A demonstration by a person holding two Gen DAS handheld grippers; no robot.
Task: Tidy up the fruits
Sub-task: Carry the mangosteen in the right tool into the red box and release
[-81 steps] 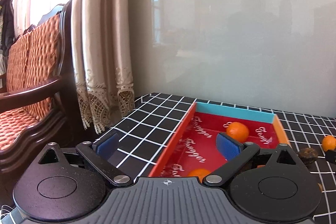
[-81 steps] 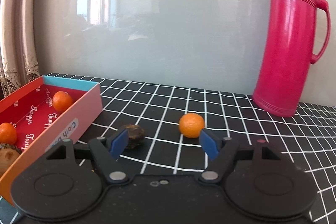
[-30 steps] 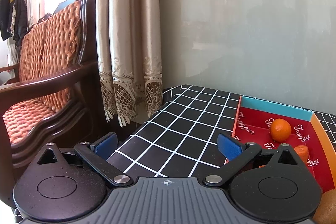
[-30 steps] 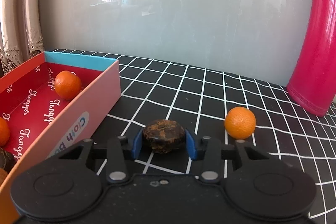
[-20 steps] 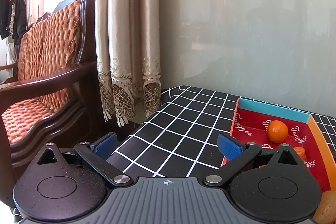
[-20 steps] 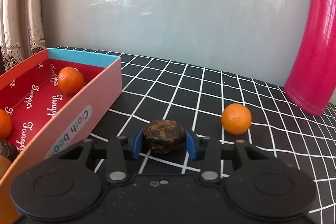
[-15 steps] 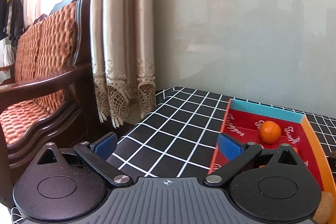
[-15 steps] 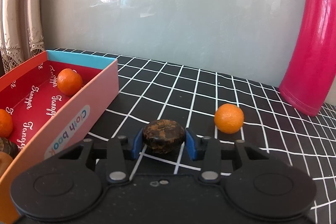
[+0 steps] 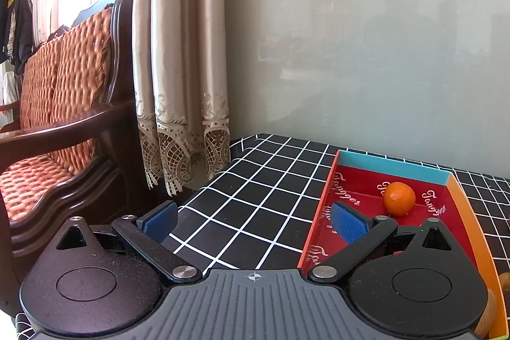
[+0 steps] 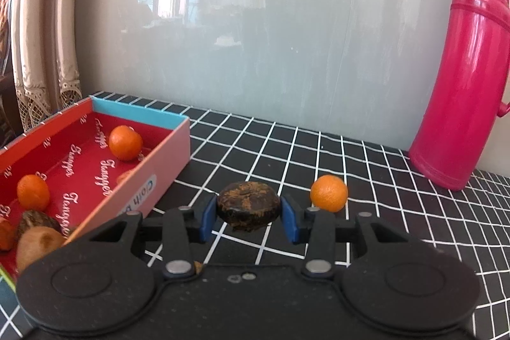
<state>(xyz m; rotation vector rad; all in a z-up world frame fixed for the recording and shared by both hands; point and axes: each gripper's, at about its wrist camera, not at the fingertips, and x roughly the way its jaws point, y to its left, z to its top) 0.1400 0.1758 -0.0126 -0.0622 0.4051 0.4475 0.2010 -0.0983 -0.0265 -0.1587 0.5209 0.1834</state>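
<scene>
The right gripper [image 10: 248, 220] is pinching a dark fruit [image 10: 248, 206] between nearly closed pads, clear of the table; it is needing a level carry left, over the box [image 10: 165, 171] wall

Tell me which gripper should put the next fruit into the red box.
Right. The right gripper is already shut on the dark brown fruit, beside the red box; the left gripper is open and empty.

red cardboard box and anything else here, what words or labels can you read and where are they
"Tangger": repeated white script on the red inside floor and walls of the red cardboard box; first letter uncertain.
"Cloth B...": white oval sticker on the box's pink outer wall; the rest is hidden.
Tall pink plastic thermos flask: no text visible.
</scene>
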